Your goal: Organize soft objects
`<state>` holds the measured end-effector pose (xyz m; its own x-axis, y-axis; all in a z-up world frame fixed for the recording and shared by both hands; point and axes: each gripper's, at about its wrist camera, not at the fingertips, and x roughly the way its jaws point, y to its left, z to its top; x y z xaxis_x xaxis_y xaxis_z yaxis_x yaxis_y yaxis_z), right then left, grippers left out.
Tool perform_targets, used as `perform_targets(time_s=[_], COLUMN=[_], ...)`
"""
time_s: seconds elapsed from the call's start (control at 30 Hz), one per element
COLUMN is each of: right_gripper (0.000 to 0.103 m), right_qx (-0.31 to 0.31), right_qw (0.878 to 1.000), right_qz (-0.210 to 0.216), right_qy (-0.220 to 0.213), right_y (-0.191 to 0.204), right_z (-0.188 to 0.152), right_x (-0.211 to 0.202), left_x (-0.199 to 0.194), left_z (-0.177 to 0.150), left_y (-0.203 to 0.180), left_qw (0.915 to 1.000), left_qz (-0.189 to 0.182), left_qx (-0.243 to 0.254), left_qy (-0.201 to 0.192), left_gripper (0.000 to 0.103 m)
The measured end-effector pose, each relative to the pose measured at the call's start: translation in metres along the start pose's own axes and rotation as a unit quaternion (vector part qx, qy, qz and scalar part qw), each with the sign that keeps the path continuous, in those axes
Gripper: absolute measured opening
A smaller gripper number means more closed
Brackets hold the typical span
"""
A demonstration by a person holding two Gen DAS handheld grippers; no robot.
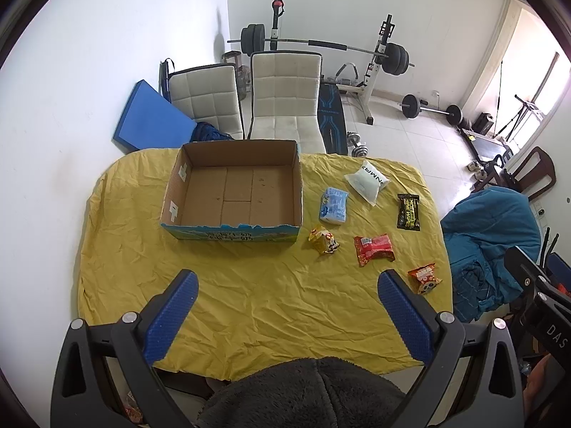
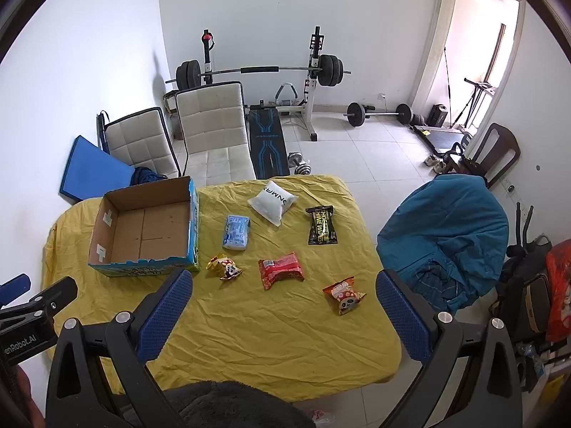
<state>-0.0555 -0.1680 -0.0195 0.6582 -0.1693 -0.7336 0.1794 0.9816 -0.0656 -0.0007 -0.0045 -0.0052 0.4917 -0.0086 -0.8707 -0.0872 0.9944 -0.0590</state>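
Nothing is packed yet: the box [image 1: 232,192] sits empty, six packets [image 2: 282,270] lie beside it, both grippers [image 1: 287,285] [image 2: 282,285] gape empty.

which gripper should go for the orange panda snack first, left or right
Right, probably. The orange panda snack lies between the right gripper's open fingers, while it sits outside the left gripper. The left is nearer the empty cardboard box. Both are open and hold nothing.
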Motion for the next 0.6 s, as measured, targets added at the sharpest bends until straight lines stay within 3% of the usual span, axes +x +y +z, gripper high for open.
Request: perform_targets(time_s=[0.6], right_gripper=[0.103], right_qx=[-0.005], right_qw=[1.0], right_qz=[-0.002], right_qy=[-0.018], right_y=[-0.004], right_z=[0.002], right_x=[-0.004], left_x=[-0.011], left_z=[0.004], left_y=[0.003], left_qw=[0.9998], left_qz=[0.006], left_qx=[-0.005], left_qy=[-0.019], left_gripper=[0.103])
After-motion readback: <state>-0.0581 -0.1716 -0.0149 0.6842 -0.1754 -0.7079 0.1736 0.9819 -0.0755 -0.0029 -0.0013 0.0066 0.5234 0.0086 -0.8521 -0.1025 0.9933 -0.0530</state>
